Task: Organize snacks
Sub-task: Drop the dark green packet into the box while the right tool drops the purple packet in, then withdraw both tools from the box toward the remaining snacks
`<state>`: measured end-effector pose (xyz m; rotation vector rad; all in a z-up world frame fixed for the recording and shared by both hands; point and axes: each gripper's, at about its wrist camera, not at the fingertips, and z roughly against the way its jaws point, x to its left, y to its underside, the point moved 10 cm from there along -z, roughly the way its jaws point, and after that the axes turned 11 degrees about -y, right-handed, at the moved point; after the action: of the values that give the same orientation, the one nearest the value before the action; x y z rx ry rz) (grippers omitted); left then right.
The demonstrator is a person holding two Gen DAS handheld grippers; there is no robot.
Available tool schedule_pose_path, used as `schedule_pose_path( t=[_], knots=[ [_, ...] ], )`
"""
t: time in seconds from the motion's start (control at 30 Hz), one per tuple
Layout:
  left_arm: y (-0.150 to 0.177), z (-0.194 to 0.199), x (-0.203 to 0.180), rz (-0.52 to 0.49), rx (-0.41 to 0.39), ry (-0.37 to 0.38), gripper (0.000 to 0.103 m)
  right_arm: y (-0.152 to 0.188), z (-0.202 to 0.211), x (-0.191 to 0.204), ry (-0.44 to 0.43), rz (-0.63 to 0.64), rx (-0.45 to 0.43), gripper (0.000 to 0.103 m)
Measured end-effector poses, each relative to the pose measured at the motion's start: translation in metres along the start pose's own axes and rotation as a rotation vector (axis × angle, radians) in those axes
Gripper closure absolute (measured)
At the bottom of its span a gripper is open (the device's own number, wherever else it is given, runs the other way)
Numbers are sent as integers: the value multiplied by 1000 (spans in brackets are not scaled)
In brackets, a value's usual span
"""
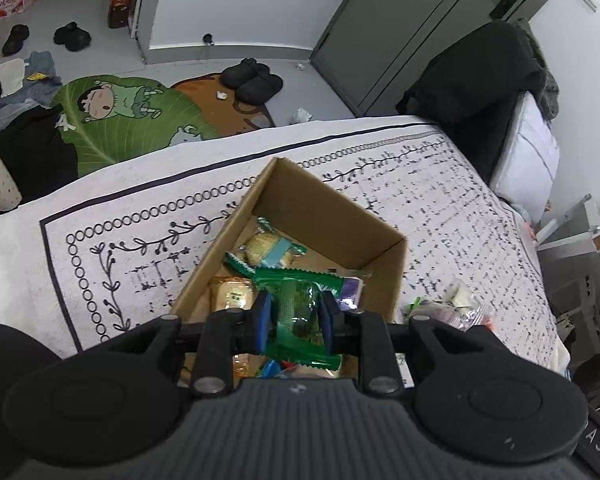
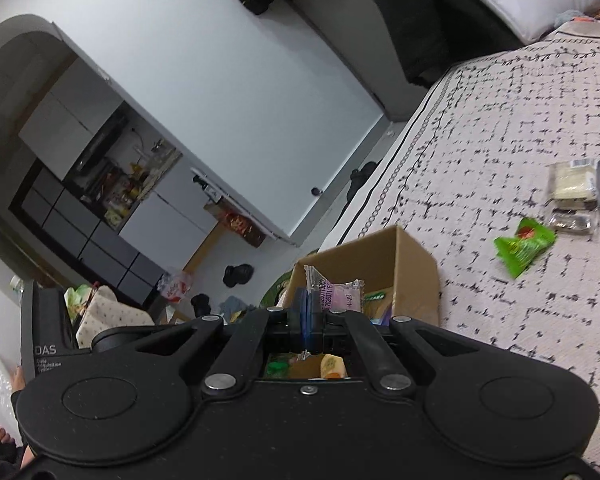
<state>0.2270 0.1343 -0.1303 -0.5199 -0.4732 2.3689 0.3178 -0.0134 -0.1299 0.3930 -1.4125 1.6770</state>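
— Holding both loads over the cardboard box (image 1: 380,276), why?
— So they drop inside. Your left gripper (image 1: 296,314) clamps the green packet (image 1: 300,312); your right gripper (image 2: 309,320) pinches the pink-labelled clear packet (image 2: 334,290). Bright green pouch (image 2: 524,250) waits on the bedspread (image 2: 500,120).

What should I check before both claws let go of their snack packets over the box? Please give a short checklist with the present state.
1. Left claw is shut on the green packet: ok.
2. Green packet is above the cardboard box: ok.
3. Right claw is shut on the purple packet: ok.
4. Purple packet is fully above the box opening: cannot tell.
5. Box has free floor for more packets: ok, bare cardboard shows at the far end.
6. All snacks collected: not ok, the bright green bag and clear packets lie on the bedcover.
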Motion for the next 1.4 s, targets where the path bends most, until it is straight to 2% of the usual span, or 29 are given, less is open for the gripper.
schedule_pose_path(
  t=[0.13,0.33,0.37,0.43,0.5,0.63,0.7,0.8,0.93,1.0,1.1,1.4],
  knots=[
    [0,-6,6,7,15,-7,74,9,-11,4,-7,4,32,103],
    [0,-13,15,16,24,-30,62,23,-23,6,-7,-12,90,103],
    [0,-14,16,16,27,-33,61,25,-25,4,0,-25,101,96],
    [1,-16,17,15,33,-39,56,24,-25,-3,22,-42,104,91],
    [1,-18,17,12,33,-46,52,22,-20,-7,40,-37,92,76],
    [4,-21,13,-1,35,-59,49,16,-5,-17,81,-26,71,69],
    [5,-23,8,-9,40,-60,48,10,4,-25,114,-22,52,53],
    [7,-23,-3,-30,35,-56,43,3,16,-40,170,-21,29,43],
    [7,-19,-21,-65,8,-53,34,-6,30,-61,231,-25,4,38],
    [8,-17,-32,-86,0,-47,32,-12,39,-71,276,-17,-14,31],
    [12,-18,-50,-118,-6,-34,31,-20,54,-85,326,4,-40,26],
    [25,-17,-98,-202,-32,10,31,-42,98,-123,399,-4,-116,14]
  ],
)
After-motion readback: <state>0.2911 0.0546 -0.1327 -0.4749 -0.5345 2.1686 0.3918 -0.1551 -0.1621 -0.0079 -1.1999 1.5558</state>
